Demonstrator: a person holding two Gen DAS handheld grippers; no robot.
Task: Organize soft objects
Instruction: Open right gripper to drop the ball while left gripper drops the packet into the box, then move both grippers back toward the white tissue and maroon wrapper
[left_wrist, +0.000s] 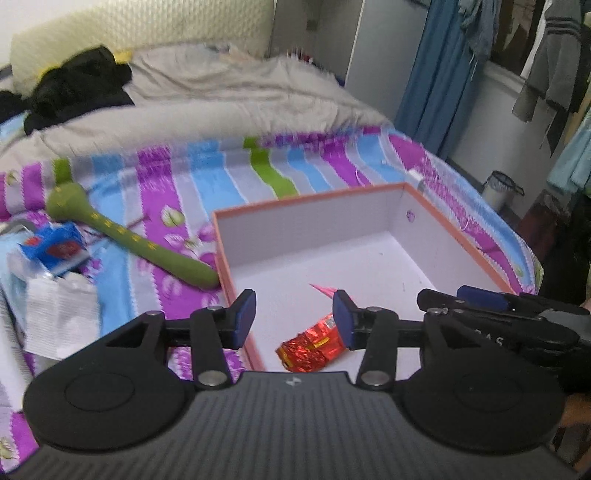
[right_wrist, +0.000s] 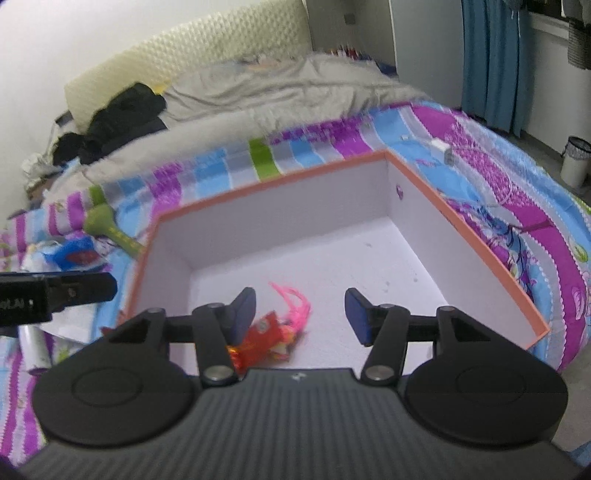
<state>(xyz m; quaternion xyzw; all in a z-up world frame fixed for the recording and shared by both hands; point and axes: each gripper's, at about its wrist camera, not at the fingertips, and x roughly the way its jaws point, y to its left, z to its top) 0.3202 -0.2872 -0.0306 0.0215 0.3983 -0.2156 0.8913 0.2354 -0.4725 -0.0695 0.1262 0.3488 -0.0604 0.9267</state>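
meanwhile, on the striped bedspread (left_wrist: 166, 206), a blue packet (left_wrist: 55, 251) lies near the left edge and a green plush snake (left_wrist: 122, 236) stretches beside it, its tail touching the orange-rimmed box (left_wrist: 458, 236). over the box's near left corner, the left gripper (left_wrist: 293, 317) hangs wide open, holding nothing. a red foil packet (right_wrist: 271, 332) rests inside. the right gripper (right_wrist: 299, 317) gapes equally empty above it.

The box (right_wrist: 461, 236) in the middle of the frame looked like matt white card with an orange rim. Inside lay a crinkled, glossy red foil packet (left_wrist: 310, 345). At left, the green plush toy (left_wrist: 122, 236) was soft, matt cloth on the printed bed sheet (left_wrist: 177, 195).
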